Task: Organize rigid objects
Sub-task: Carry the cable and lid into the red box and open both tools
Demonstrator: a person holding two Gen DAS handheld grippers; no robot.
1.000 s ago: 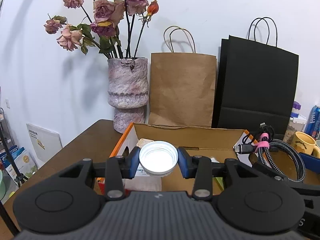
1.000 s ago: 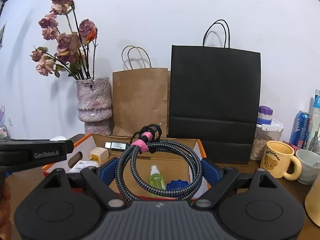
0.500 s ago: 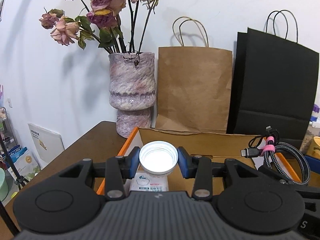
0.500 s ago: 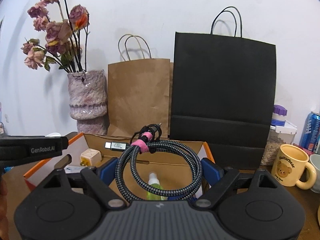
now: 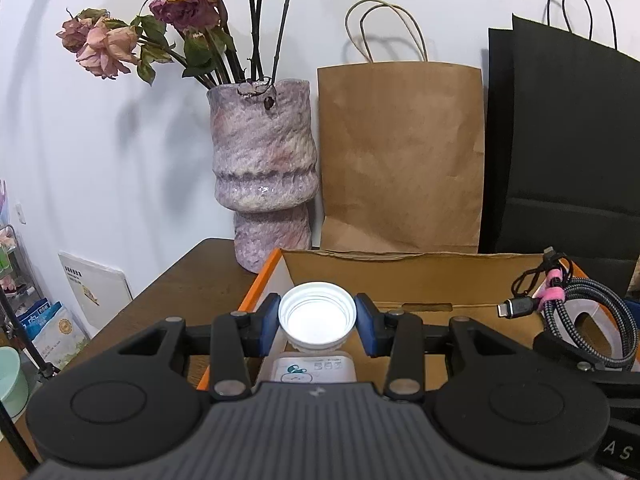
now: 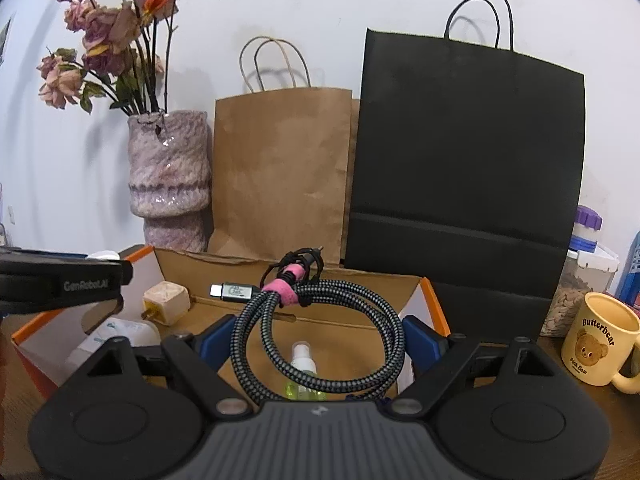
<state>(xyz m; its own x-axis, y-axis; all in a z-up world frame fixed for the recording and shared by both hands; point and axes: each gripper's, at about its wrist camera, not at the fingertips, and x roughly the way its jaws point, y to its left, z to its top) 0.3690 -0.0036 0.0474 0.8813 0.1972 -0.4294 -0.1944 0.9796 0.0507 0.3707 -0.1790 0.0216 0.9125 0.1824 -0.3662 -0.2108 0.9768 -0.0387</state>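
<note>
My left gripper (image 5: 317, 321) is shut on a white round cap-like container (image 5: 317, 316) and holds it over the left end of the open cardboard box (image 5: 400, 258). A white packet (image 5: 314, 369) lies in the box below it. My right gripper (image 6: 316, 338) is shut on a coiled braided cable (image 6: 320, 320) bound with a pink strap, over the box's right part (image 6: 288, 266); that cable also shows in the left wrist view (image 5: 592, 320). In the box lie a beige plug (image 6: 166, 304) and a green spray bottle (image 6: 304, 368).
A purple vase with dried roses (image 5: 262, 184), a brown paper bag (image 5: 400, 156) and a black paper bag (image 6: 464, 160) stand behind the box against the wall. A yellow bear mug (image 6: 596, 344) and a lidded jar (image 6: 580, 276) stand at the right.
Both grippers have moved forward and lower toward the box, each still holding its object. The vase and bags look larger and closer.
</note>
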